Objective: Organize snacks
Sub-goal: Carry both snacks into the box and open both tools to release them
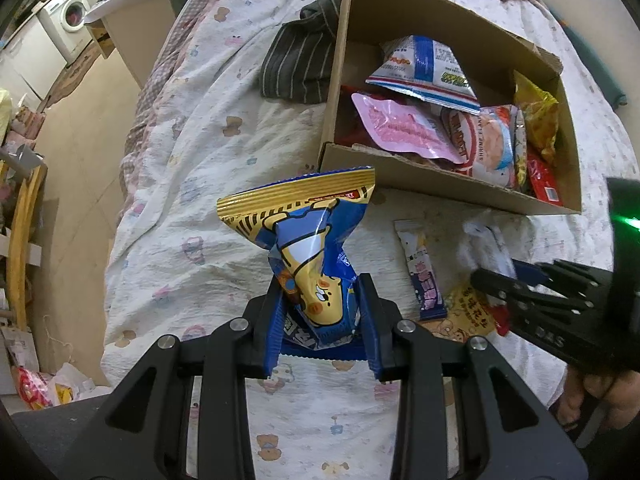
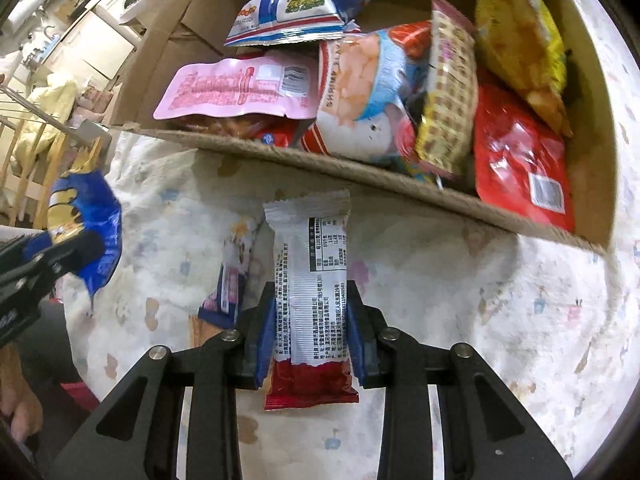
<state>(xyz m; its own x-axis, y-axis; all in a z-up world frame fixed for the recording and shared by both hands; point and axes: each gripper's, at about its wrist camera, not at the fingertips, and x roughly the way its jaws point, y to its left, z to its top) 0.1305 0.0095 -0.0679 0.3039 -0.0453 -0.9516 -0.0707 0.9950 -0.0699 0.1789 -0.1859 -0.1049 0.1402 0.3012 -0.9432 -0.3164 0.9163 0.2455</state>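
Beside the cardboard box (image 1: 400,172), the left gripper (image 1: 322,300) clamps a blue-yellow snack bag (image 1: 308,240); the right gripper (image 2: 308,312) clamps a white-red bar wrapper (image 2: 310,280), its print legible only in the right view.

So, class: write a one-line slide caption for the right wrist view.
Right gripper clamps a white-and-red snack bar above the bedspread, before a snack-filled cardboard box.

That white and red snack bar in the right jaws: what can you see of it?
The snack bar is a long, flat, glossy wrapper: white with black printed text and a nutrition table, red at its near end, crimped at both ends. It lies lengthwise between the right gripper's jaws, which pinch its sides, above the patterned bedsheet, just short of the cardboard box.
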